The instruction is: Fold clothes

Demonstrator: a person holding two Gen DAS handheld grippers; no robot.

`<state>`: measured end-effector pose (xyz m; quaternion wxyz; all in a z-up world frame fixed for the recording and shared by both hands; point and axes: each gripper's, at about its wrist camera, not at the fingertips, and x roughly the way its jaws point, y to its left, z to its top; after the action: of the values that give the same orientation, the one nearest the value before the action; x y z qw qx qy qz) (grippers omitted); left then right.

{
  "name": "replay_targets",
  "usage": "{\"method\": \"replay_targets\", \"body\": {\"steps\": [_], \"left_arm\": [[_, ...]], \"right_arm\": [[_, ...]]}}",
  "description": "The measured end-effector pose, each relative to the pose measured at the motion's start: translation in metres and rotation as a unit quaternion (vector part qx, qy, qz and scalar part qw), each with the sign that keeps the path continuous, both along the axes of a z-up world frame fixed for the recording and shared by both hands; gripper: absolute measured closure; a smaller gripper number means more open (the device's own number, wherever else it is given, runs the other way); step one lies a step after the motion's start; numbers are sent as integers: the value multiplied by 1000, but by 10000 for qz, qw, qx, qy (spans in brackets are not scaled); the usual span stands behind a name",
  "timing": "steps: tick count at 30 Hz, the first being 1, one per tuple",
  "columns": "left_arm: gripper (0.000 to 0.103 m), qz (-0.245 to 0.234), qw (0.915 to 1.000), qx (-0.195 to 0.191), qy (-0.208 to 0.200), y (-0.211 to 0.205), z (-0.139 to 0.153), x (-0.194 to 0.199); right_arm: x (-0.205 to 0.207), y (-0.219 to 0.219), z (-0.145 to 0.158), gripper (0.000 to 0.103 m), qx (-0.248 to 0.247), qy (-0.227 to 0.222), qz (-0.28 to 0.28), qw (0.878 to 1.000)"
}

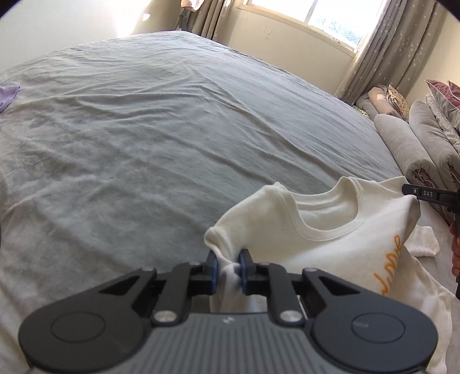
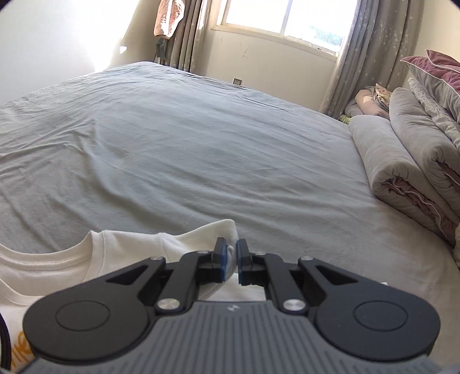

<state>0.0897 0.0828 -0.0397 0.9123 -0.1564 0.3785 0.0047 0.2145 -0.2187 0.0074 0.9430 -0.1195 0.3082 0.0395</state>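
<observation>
We've got the cream T-shirt lifted at the near edge of the grey bed sheet, collar facing us. Our left gripper pinches one shoulder tight, our right gripper clamps the other. Rolled quilts sit off right, under the curtained window.

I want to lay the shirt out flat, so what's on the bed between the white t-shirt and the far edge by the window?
Nothing: in both wrist views only bare, wrinkled grey sheet stretches beyond the white t-shirt.
</observation>
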Motion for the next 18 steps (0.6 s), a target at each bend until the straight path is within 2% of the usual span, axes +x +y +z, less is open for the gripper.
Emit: {"method": "replay_targets", "body": {"steps": [5, 11, 13, 18], "left_arm": [[89, -117, 9993, 328, -121, -16, 13, 56], [89, -437, 9931, 1077, -148, -53, 19, 121], [88, -491, 9902, 1301, -148, -64, 15, 137], [87, -534, 9841, 1684, 167, -84, -6, 160]], "right_arm": [[-2, -30, 3, 95, 85, -76, -309, 9995], [6, -57, -10, 95, 236, 20, -633, 9977], [9, -63, -16, 95, 356, 127, -706, 9968], [12, -70, -26, 94, 609, 343, -812, 9942]]}}
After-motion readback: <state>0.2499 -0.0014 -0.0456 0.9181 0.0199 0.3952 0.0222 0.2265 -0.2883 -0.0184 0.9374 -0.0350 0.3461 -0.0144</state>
